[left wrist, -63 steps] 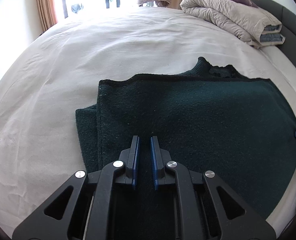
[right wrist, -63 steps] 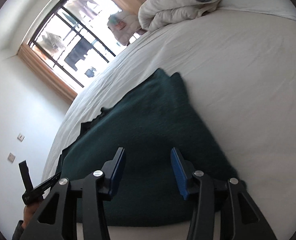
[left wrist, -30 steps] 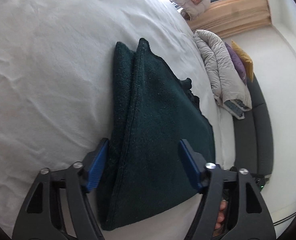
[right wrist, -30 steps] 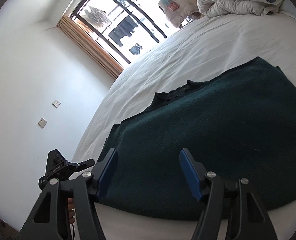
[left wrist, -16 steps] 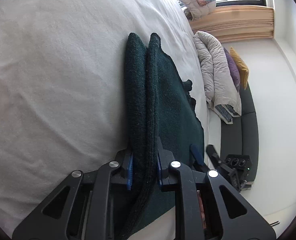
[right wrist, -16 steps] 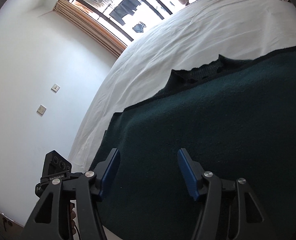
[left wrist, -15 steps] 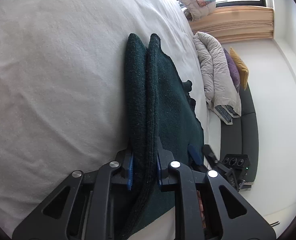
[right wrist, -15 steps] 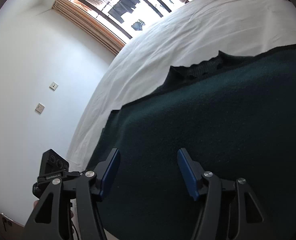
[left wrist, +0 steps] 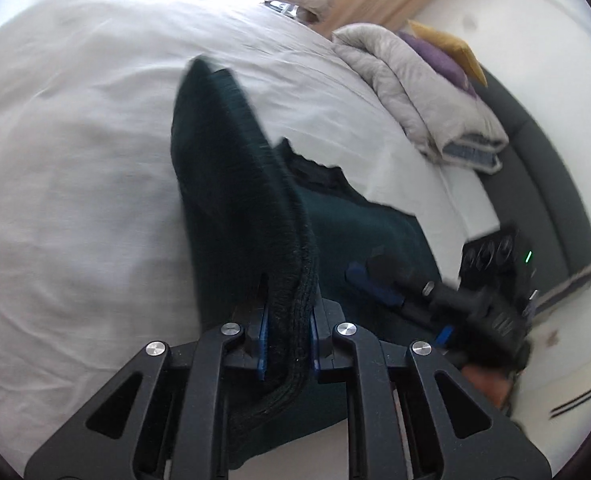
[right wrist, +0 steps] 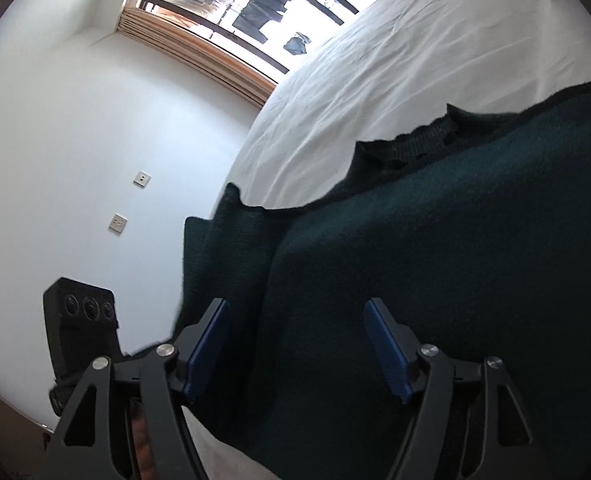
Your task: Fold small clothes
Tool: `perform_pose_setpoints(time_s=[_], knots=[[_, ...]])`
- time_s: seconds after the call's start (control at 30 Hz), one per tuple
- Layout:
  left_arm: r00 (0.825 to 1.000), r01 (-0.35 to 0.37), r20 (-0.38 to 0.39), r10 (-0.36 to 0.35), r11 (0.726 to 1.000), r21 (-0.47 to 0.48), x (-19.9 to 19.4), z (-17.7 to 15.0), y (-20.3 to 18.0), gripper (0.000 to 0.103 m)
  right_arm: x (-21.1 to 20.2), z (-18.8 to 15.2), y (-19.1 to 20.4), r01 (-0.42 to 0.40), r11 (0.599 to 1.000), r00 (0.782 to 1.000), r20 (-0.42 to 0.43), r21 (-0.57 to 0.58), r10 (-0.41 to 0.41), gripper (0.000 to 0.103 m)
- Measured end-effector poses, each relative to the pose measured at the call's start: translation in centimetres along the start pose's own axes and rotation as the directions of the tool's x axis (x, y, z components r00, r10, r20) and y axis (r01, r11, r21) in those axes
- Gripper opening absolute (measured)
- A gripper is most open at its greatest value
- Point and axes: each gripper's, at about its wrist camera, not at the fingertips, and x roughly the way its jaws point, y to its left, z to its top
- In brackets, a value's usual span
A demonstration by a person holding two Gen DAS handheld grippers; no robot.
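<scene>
Between left jaws, dark green sweater [left wrist: 231, 184]

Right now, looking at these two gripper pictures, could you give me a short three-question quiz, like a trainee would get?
1. True or false: the left gripper is clamped on an edge of the dark green knitted garment.
2. Multiple choice: the right gripper is A) shut on the garment, B) open above the garment, C) holding a pillow.
3. Fill in: the garment lies on a bed covered by a ___ sheet.

Key: 1 true, a thick fold of fabric sits between its blue pads. 2 B, its fingers stand wide apart with nothing gripped. 3 white.
</scene>
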Motion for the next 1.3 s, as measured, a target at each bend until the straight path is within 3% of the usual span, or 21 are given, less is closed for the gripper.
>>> perform_pose_setpoints(time_s=[0.1,0.2,0.33,0.4,0.67,0.83,1.0,1.3], knots=[[1.0,-0.018,-0.01,0.018,0.999,0.037,1.7,-1.2,-2.0,0.013,-0.2,1.3,-0.4,-0.088,0.995,0.995,-0.039,0.048,0.09,0.084],[0.997,-0.072,-0.006,0.073,0.992,0.104,3.0,-1.9,-3.5,0.013,0.4,2.1,-0.7,-0.121,0.991,0.989,-0.08,0.064,0.126,0.084],[0.992,-0.128,0.019,0.127,0.976,0.176,2.9,-2.7,-4.5,0.013,2.1,2.8,-1.4,-0.096,0.99,0.987,-0.122,0.099,0.108,0.083],[0.987,-0.162,0.027,0.16,0.965,0.206,3.3,-3.1,-5.3,0.013,2.7,2.9,-1.2,-0.094,0.99,0.986,-0.13,0.104,0.107,0.078],[0.98,-0.197,0.038,0.194,0.95,0.244,4.1,-4.0,-7.0,0.013,3.6,3.7,2.1,-0.096,0.995,0.979,-0.178,0.0,0.095,0.071],[0.978,-0.207,0.038,0.204,0.945,0.255,4.4,-4.6,-8.6,0.013,3.8,4.2,3.0,-0.013,0.995,0.976,-0.219,-0.094,-0.008,0.019],[0.98,-0.196,0.034,0.194,0.941,0.274,4.8,-4.2,-9.5,0.013,1.9,4.4,2.4,0.04,0.992,0.984,-0.168,-0.124,-0.061,0.013],[0.986,-0.149,-0.011,0.164,0.923,0.355,8.3,-4.3,-16.1,0.013,-4.2,5.9,-1.1,0.115,0.984,0.985,-0.11,-0.136,-0.13,0.013]])
